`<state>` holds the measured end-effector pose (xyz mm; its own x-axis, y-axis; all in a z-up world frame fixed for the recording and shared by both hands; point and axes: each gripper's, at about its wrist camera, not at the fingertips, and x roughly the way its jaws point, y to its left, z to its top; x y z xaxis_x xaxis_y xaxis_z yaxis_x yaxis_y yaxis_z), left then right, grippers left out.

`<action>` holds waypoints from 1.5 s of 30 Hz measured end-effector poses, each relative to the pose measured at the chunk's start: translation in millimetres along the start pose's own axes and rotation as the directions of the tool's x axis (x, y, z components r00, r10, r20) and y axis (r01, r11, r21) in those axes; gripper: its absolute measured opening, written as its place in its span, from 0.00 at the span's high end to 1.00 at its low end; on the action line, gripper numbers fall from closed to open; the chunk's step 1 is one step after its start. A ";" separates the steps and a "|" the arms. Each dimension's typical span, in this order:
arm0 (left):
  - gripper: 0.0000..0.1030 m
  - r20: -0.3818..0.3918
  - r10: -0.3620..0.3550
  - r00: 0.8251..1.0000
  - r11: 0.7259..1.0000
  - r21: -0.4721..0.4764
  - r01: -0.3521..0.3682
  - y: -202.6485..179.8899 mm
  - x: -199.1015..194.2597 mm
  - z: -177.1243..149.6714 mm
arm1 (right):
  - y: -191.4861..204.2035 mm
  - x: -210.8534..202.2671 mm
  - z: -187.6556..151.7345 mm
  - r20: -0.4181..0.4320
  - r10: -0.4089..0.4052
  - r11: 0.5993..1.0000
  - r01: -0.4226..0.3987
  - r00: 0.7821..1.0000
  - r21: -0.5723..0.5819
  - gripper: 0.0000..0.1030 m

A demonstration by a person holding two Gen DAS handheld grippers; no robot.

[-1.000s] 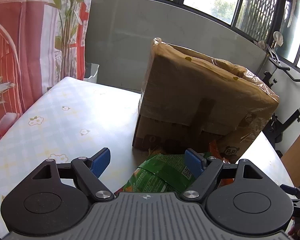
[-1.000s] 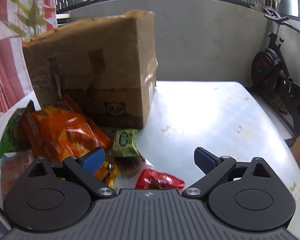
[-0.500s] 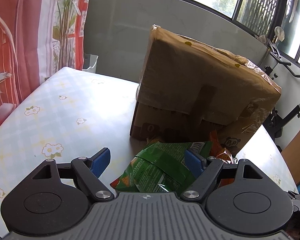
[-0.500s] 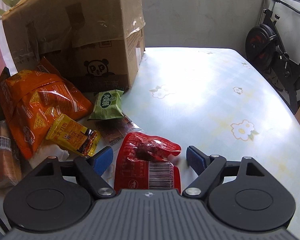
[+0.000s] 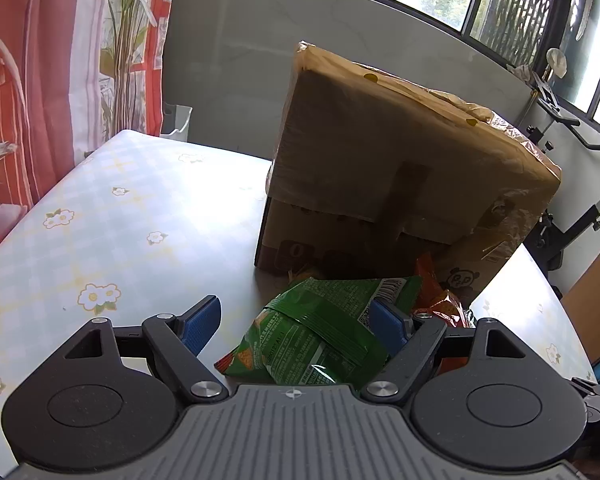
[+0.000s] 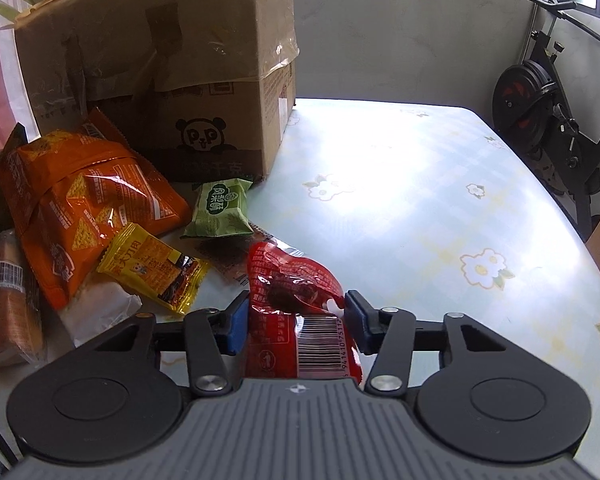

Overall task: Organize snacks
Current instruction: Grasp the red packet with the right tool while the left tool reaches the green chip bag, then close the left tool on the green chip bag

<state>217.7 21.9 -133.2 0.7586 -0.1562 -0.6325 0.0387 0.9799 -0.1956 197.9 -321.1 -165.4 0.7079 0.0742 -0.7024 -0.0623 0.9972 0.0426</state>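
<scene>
Between right tool pads, crinkly red packet

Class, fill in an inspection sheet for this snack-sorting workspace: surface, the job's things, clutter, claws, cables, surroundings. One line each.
Surface: table under a pale checked cloth with flower prints, sunlit.
Job's things: red snack packet, orange chip bag, yellow packet, light green packet, green chip bag, all lying in front of the cardboard box.
Clutter: a white wrapper and a brown packet at the pile's edge.
Claws: right claw shut on the red snack packet; left claw open around the green chip bag.
Cables: nothing seen.
Surroundings: exercise bike, red patterned curtain, windows.
</scene>
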 end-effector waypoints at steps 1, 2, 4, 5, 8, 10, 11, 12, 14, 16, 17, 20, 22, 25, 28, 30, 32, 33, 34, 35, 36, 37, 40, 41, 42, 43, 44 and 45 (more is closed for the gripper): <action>0.20 0.001 0.000 1.000 1.000 0.000 0.000 -0.1 -0.1 0.0 | 0.8 -2.7 1.0 0.010 -0.002 1.000 0.002 1.000 -0.001 0.52; 0.20 0.002 -0.001 1.000 1.000 0.001 0.001 0.0 -0.1 0.0 | 1.8 -5.8 2.4 0.020 -0.002 1.000 0.002 1.000 -0.004 0.52; 0.20 0.003 -0.005 1.000 1.000 0.003 0.005 -0.4 -0.1 -0.1 | 3.6 -12.0 6.9 0.044 0.005 1.000 -0.004 0.999 -0.004 0.52; 0.20 0.002 -0.008 1.000 1.000 0.005 0.008 -0.5 0.0 -0.3 | 4.5 -15.1 9.7 0.058 0.009 1.000 -0.009 0.998 -0.004 0.52; 0.20 0.003 -0.026 1.000 1.000 0.013 0.026 -2.4 -0.5 -1.3 | 8.6 -22.2 20.1 0.100 0.040 0.999 -0.040 0.994 -0.001 0.52; 0.19 0.000 -0.035 0.999 0.999 0.026 0.035 -4.7 0.2 -1.6 | 15.2 -23.8 27.3 0.113 0.064 0.998 -0.063 0.991 -0.015 0.52; 0.19 -0.001 -0.039 0.999 0.999 0.038 0.039 -6.3 0.9 -1.6 | 19.4 -23.3 30.5 0.118 0.079 0.997 -0.077 0.990 -0.027 0.52; 0.19 -0.004 -0.043 0.999 0.998 0.050 0.043 -7.9 1.9 -1.4 | 23.7 -23.4 33.4 0.122 0.093 0.995 -0.089 0.988 -0.038 0.52; 0.18 -0.024 -0.057 0.998 0.994 0.090 0.059 -12.4 6.0 -1.0 | 31.5 -22.2 38.9 0.129 0.118 0.992 -0.111 0.985 -0.059 0.52; 0.18 -0.050 -0.069 0.996 0.989 0.127 0.074 -16.8 10.9 -1.8 | 38.2 -21.0 42.7 0.136 0.136 0.989 -0.128 0.981 -0.070 0.52; 0.18 -0.060 -0.072 0.996 0.986 0.148 0.080 -19.1 13.0 -3.1 | 40.8 -20.5 44.2 0.139 0.144 0.988 -0.135 0.980 -0.074 0.52; 0.18 -0.088 -0.058 0.994 0.976 0.206 0.076 -24.9 22.0 -8.7 | 45.3 -18.6 46.0 0.142 0.158 0.986 -0.147 0.977 -0.082 0.52; 0.18 -0.113 -0.042 0.993 0.972 0.227 0.067 -25.4 30.1 -13.1 | 46.0 -17.1 45.5 0.139 0.160 0.986 -0.150 0.977 -0.079 0.52; 0.18 -0.127 -0.024 0.992 0.971 0.234 0.054 -25.2 38.8 -13.5 | 44.5 -16.3 45.3 0.133 0.162 0.986 -0.155 0.978 -0.060 0.52; 0.16 -0.136 -0.021 0.990 0.969 0.240 0.053 -25.2 47.8 -8.4 | 43.6 -16.5 45.2 0.132 0.161 0.987 -0.156 0.978 -0.048 0.52; 0.15 -0.134 -0.003 0.991 0.965 0.259 0.038 -26.2 53.9 -6.4 | 43.8 -17.3 44.4 0.133 0.163 0.986 -0.159 0.978 -0.042 0.52; 0.13 -0.143 0.002 0.990 0.965 0.260 0.035 -26.7 60.3 -6.3 | 43.8 -18.2 44.5 0.136 0.165 0.986 -0.160 0.977 -0.042 0.52; 0.13 -0.147 0.010 0.989 0.964 0.266 0.030 -27.7 62.7 -6.6 | 43.7 -18.6 44.3 0.138 0.166 0.986 -0.161 0.976 -0.043 0.52; 0.13 -0.148 0.021 0.989 0.960 0.279 0.022 -29.7 64.5 -7.4 | 43.7 -18.8 44.4 0.139 0.165 0.986 -0.161 0.976 -0.043 0.52; 0.13 -0.145 0.032 0.989 0.956 0.293 0.012 -32.1 65.8 -8.0 | 43.3 -18.9 44.4 0.139 0.165 0.986 -0.160 0.976 -0.043 0.52; 0.14 -0.139 0.039 0.990 0.953 0.304 0.005 -33.4 66.1 -8.7 | 42.4 -19.2 44.1 0.139 0.164 0.986 -0.160 0.977 -0.041 0.52; 0.19 -0.123 0.040 0.992 0.951 0.308 0.000 -33.7 65.0 -9.6 | 41.6 -19.2 43.8 0.139 0.164 0.986 -0.160 0.977 -0.039 0.52; 0.27 -0.092 0.017 0.996 0.955 0.297 0.011 -31.0 55.8 -8.0 | 39.3 -19.8 43.4 0.138 0.162 0.987 -0.160 0.977 -0.031 0.52; 0.27 -0.074 0.019 0.997 0.955 0.298 0.004 -30.8 50.8 -7.0 | 39.5 -20.1 43.8 0.139 0.163 0.987 -0.160 0.977 -0.031 0.52; 0.28 -0.060 0.021 0.998 0.954 0.298 -0.002 -30.0 46.7 -6.1 | 39.8 -20.5 44.4 0.141 0.164 0.986 -0.161 0.976 -0.032 0.52; 0.28 -0.044 0.027 0.999 0.956 0.294 -0.013 -28.3 40.4 -4.6 | 40.3 -20.8 45.0 0.143 0.165 0.986 -0.162 0.976 -0.034 0.52; 0.28 -0.035 0.027 0.999 0.958 0.285 -0.016 -25.9 35.1 -2.7 | 40.7 -21.0 45.7 0.146 0.167 0.986 -0.164 0.975 -0.035 0.52; 0.28 -0.030 0.022 0.999 0.963 0.271 -0.013 -22.8 29.7 -0.3 | 41.2 -21.3 46.6 0.148 0.170 0.985 -0.166 0.974 -0.037 0.52</action>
<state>239.1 -5.2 -147.8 0.7398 -0.1384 -0.6585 0.2034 0.9788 0.0228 213.0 -281.0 -115.6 0.7834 0.2435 -0.5718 -0.2048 0.9698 0.1324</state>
